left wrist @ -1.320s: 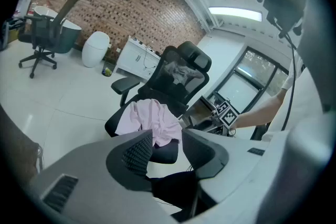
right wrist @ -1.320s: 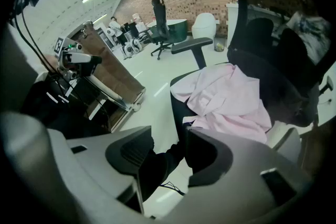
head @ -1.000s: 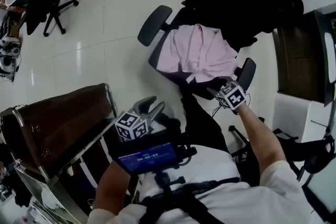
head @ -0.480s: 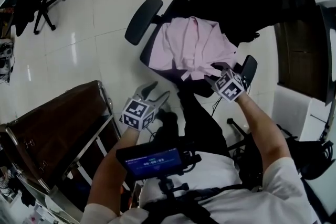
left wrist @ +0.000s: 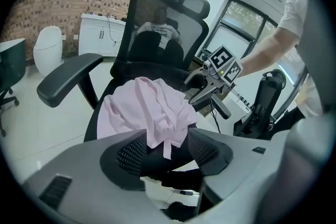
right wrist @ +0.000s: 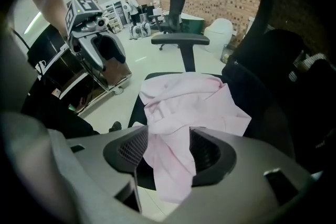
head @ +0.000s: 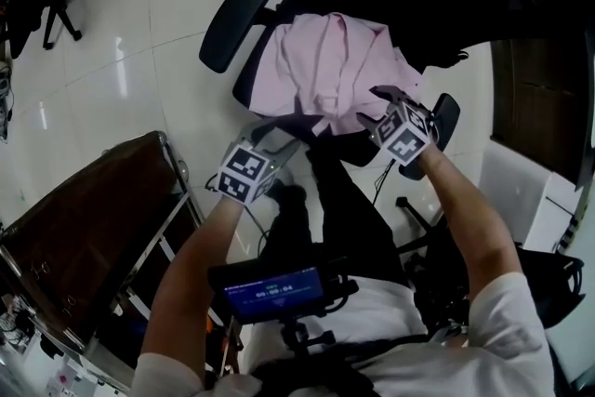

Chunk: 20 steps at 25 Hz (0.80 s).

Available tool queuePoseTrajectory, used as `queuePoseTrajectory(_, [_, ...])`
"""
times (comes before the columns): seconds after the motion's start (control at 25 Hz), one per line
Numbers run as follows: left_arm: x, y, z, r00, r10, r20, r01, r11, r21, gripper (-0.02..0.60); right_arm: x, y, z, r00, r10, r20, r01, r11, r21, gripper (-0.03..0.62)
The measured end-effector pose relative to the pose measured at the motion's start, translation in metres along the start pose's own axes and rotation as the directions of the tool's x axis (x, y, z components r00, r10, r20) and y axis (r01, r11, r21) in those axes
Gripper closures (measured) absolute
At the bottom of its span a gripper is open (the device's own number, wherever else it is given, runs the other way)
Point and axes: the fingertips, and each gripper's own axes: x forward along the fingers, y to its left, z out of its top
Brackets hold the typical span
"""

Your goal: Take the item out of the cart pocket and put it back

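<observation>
**Both tools spread at the pink garment on the chair**

We look down on the pink garment, and it is out of the cart pocket. It lies crumpled on the seat of a black office chair, with one edge spilling over the seat's front.

The brown pocket sits on its metal-framed cart, off at the lower left of the head view. It is well apart from the cloth, across a strip of shiny white floor.

The left tool is down at the front edge of the seat, pointing at the garment. Its jaws have just been opening and now stand wide apart. In the left gripper view a hanging strip of pink hem shows in the gap. Whether it touches either pad I cannot tell.

The right tool is angled steeply down at the garment's far side, close to the chair's other armrest. Its jaws have just been opening too and are spread. In the right gripper view a fold of pink cloth hangs down between the two pads and is not pinched.

The two tools sit on opposite sides of the pile, each showing in the other's view. Both of the person's bare forearms reach out over a small lit screen at the chest.
</observation>
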Motion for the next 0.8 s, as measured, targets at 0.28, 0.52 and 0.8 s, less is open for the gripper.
queuePoseTrajectory(0.28, [0.036, 0.016, 0.012, 1.0, 0.015, 0.011, -0.015, 0.999, -0.034, 0.328, 0.015, -0.018, 0.008, 1.0, -0.018, 0.003, 0.018, 1.0, -0.021, 0.303])
queuePoseTrajectory(0.52, [0.063, 0.032, 0.024, 0.998, 0.035, 0.045, -0.029, 0.99, -0.135, 0.328, 0.031, -0.036, 0.017, 0.999, -0.042, 0.0, 0.042, 0.998, -0.048, 0.246])
queuePoseTrajectory(0.8, [0.094, 0.049, 0.035, 0.996, 0.071, 0.054, -0.061, 0.983, -0.171, 0.295, 0.045, -0.057, 0.038, 0.997, -0.079, 0.006, 0.079, 0.993, -0.082, 0.246])
